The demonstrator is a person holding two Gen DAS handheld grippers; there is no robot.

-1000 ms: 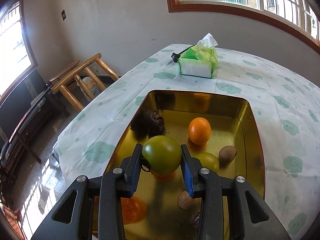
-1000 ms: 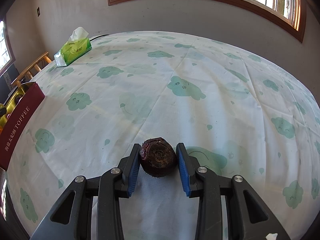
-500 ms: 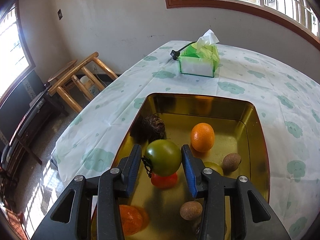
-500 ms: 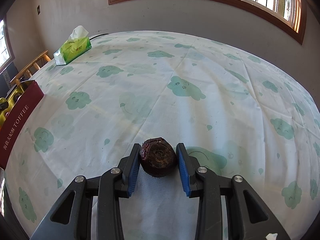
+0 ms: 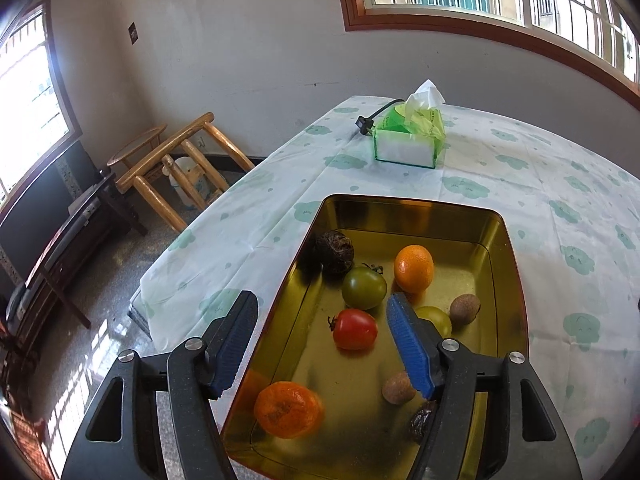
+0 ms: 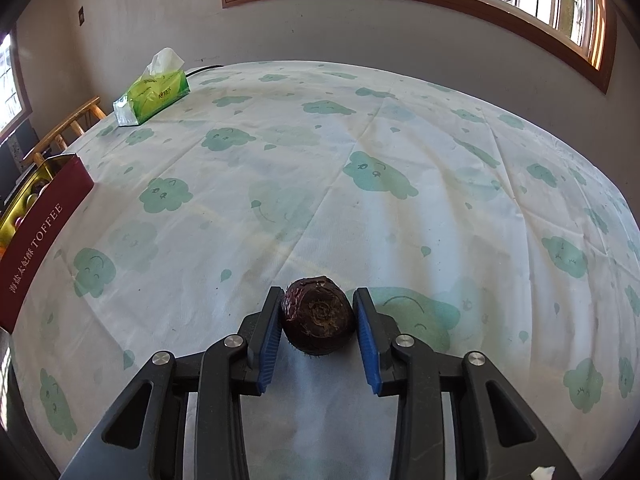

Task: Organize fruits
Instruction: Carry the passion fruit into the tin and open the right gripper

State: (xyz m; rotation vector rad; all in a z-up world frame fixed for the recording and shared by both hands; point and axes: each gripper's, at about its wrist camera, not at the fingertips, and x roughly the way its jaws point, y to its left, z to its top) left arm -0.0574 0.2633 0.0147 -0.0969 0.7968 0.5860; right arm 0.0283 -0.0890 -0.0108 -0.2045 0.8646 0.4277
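left wrist: left gripper [image 5: 320, 322] jaws have just been opening, now apart with nothing gripped | green tomato [image 5: 364, 288] lies in gold tin [image 5: 508, 280] beside orange [image 5: 413, 268] and red tomato [image 5: 355, 329] || right wrist: right gripper [image 6: 317, 322] clamped on dark fruit [image 6: 317, 320] over tablecloth [image 6: 360, 200]

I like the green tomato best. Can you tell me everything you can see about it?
The green tomato is round, smooth and shiny, olive green, with a small dark stem on top. It sits in the gold tin, free of the gripper. A dark wrinkled fruit and an orange sit very close on either side; the red tomato lies just in front.
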